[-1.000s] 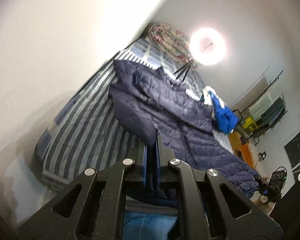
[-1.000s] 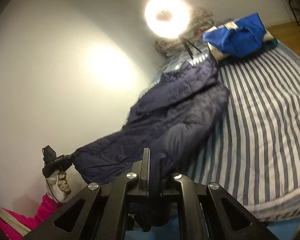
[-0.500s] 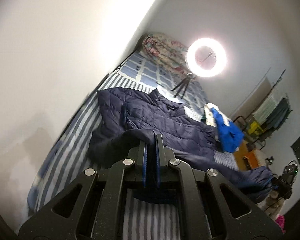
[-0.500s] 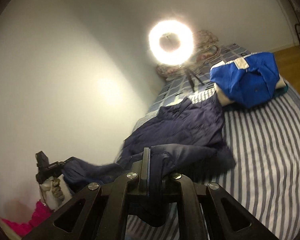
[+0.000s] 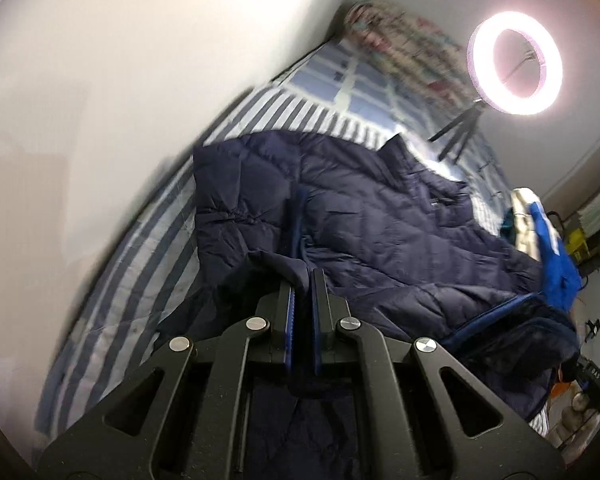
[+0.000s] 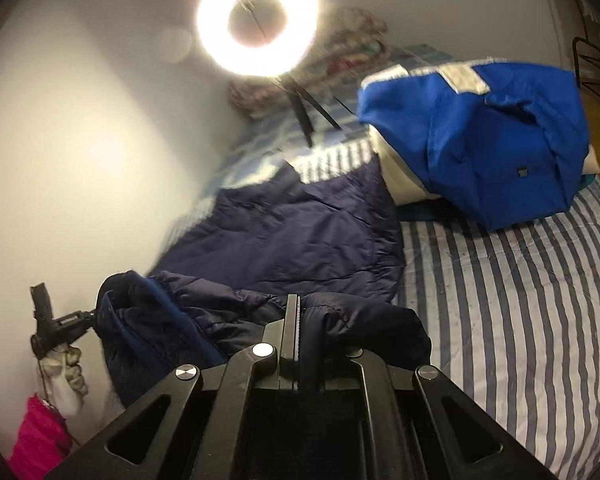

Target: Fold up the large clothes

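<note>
Left wrist view: the left gripper (image 5: 302,280) is clamped on a fold of the navy jacket (image 5: 380,220), which spreads ahead of it across the striped bed (image 5: 140,264). A second ago the jacket hung lifted off the bed; its lower edge now lies doubled over the body. The small chest label is unreadable.

Right wrist view: the right gripper (image 6: 298,308) is clamped on the jacket's (image 6: 300,228) hem, with the blue garment (image 6: 492,132) beyond. The ring light (image 6: 258,20) looms nearer than before.

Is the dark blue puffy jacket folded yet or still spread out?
Partly folded. The navy jacket lies mostly flat on the striped bed, its near edge doubled over, pinched by left gripper and right gripper.
</note>
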`<state>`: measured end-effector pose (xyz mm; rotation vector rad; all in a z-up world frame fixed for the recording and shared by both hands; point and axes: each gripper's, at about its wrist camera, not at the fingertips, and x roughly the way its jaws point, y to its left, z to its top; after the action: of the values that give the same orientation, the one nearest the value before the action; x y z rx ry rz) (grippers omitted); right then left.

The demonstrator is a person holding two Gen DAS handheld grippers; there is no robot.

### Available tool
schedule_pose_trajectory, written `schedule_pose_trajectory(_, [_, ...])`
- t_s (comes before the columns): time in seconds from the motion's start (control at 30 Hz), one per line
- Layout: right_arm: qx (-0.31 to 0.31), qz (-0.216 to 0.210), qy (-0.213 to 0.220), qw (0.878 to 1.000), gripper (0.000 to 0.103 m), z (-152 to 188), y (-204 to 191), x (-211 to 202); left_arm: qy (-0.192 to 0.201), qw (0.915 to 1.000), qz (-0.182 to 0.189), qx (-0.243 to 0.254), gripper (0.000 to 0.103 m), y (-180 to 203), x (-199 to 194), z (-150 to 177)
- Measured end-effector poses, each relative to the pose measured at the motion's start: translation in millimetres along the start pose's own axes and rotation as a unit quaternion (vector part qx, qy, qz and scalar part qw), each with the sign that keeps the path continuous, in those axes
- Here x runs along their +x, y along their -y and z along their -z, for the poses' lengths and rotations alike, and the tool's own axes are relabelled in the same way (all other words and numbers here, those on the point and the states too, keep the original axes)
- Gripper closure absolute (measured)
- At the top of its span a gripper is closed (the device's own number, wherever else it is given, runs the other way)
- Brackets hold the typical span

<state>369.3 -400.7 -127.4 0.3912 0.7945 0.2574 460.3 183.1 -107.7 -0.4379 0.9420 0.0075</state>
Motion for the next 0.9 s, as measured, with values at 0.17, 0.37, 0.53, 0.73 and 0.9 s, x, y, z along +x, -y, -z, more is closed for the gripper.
schedule_pose_trajectory(0.17, [0.013, 0.020, -0.036, 0.999, 0.099, -5, 22, 48, -0.020, 0.9997, -0.007, -0.013, 0.097, -7, 39, -7])
schedule_pose_trajectory(0.37, [0.023, -0.016, -0.063, 0.998, 0.080, -12, 35, 49, -0.012, 0.9999, 0.000, 0.002, 0.052, -4, 32, -21])
schedule_pose_trajectory(0.53, [-0.026, -0.025, -0.024, 0.999, 0.047, -16, 37, 8, 0.037, 0.9970, 0.000, 0.067, 0.038, -1, -7, -33])
schedule_pose_trajectory(0.73, [-0.088, 0.008, 0.000, 0.996, 0.038, -3, 45, -6, 0.007, 0.9831, -0.032, 0.180, 0.038, 5, 12, -27])
schedule_pose_trajectory(0.9, [-0.116, 0.029, -0.025, 0.993, 0.037, -4, 38, 29, -0.021, 0.9744, -0.053, 0.218, 0.038, 21, 56, -26])
